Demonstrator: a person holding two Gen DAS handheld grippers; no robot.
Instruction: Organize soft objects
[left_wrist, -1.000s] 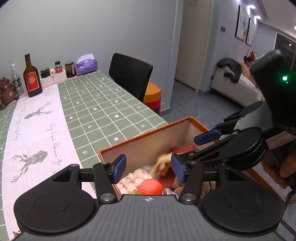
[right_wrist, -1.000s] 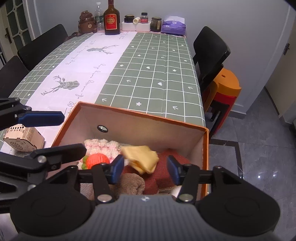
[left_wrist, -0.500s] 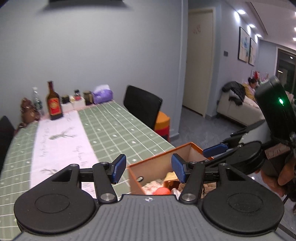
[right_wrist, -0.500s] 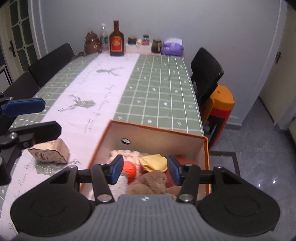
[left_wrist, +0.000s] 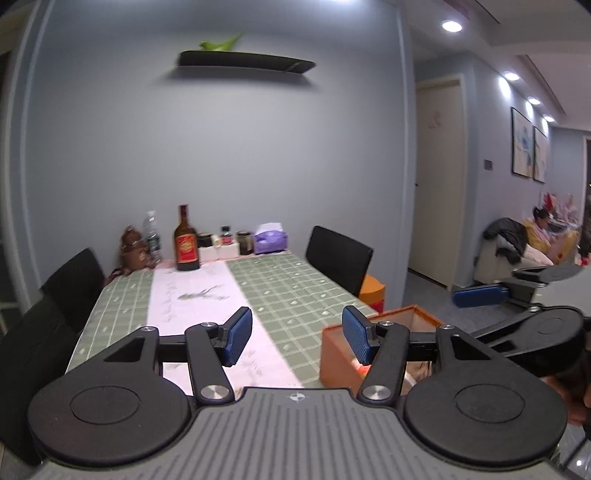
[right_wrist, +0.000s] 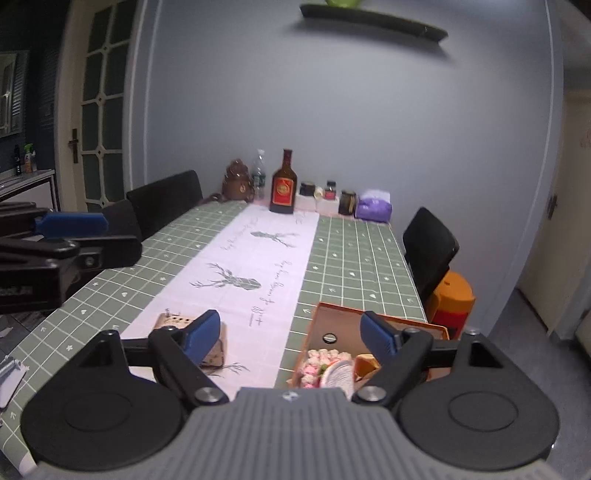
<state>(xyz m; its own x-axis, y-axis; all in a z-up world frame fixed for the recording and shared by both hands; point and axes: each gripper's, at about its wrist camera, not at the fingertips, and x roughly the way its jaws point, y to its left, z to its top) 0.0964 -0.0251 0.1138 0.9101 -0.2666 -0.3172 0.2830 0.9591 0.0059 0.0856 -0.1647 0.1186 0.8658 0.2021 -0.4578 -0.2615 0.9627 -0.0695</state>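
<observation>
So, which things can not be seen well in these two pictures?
- Box contents: right wrist view, near part hidden by the right gripper; left wrist view, almost all hidden by the left gripper.
- Wooden block: right wrist view, partly behind a fingertip.
- Jar labels: too small.
- Left wrist view: motion-blurred.

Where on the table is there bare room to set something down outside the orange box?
Free: the white deer-print runner and green checked cloth between the orange box and the far row of bottles and jars, led by the brown liquor bottle. Crowded: that far edge, and the near runner by the small wooden box.
</observation>
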